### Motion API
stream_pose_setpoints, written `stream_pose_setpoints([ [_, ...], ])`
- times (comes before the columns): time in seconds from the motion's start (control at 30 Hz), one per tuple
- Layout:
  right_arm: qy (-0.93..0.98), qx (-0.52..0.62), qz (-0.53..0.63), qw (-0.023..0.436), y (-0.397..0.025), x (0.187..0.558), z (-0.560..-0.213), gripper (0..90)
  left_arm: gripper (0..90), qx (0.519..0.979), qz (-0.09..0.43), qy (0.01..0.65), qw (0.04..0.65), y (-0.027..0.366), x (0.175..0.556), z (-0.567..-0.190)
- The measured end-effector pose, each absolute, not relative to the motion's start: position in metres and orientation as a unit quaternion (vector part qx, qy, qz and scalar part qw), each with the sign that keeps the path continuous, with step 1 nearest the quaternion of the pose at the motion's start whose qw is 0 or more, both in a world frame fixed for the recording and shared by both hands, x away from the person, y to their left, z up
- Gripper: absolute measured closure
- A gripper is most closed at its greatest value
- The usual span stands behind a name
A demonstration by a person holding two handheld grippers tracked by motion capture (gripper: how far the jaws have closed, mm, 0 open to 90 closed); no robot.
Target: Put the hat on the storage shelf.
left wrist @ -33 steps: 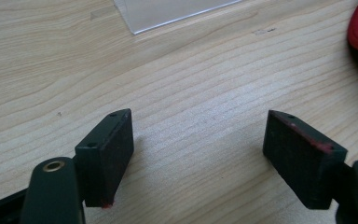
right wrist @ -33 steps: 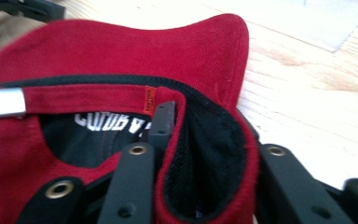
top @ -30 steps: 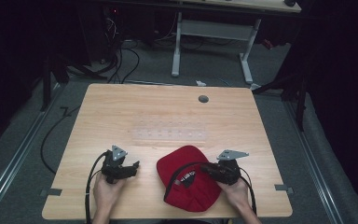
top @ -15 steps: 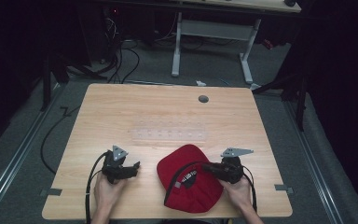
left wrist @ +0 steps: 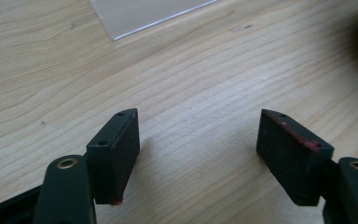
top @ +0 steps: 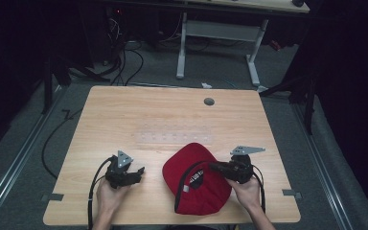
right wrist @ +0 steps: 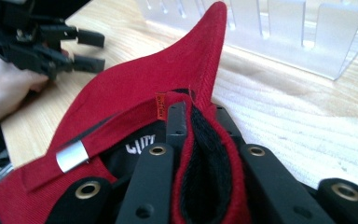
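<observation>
Across the table (top: 124,115) near its front edge, right of the middle, I see the red cap (top: 196,179) lying on the wood. Just behind it, toward the table's centre, stands a clear plastic rack (top: 172,138). I have my right gripper (top: 216,167) clamped on the cap's rim, red fabric pinched between its jaws. My left gripper (top: 141,169) sits toward the front left corner, jaws spread wide over bare wood.
</observation>
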State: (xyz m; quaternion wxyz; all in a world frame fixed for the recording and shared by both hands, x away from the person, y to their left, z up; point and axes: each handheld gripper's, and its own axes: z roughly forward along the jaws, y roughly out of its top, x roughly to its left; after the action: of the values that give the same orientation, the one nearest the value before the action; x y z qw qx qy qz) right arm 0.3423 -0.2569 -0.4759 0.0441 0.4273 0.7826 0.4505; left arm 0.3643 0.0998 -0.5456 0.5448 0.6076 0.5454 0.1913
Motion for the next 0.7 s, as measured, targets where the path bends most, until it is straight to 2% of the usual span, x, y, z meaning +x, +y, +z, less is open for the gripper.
stream_pose_setpoints([
  [0.7, 0.774, 0.432, 0.461, 0.054, -0.256, 0.361, -0.437, 81.4, 24.3, 0.640, 0.177, 0.454, 0.594, 0.064, 0.325, -0.511],
])
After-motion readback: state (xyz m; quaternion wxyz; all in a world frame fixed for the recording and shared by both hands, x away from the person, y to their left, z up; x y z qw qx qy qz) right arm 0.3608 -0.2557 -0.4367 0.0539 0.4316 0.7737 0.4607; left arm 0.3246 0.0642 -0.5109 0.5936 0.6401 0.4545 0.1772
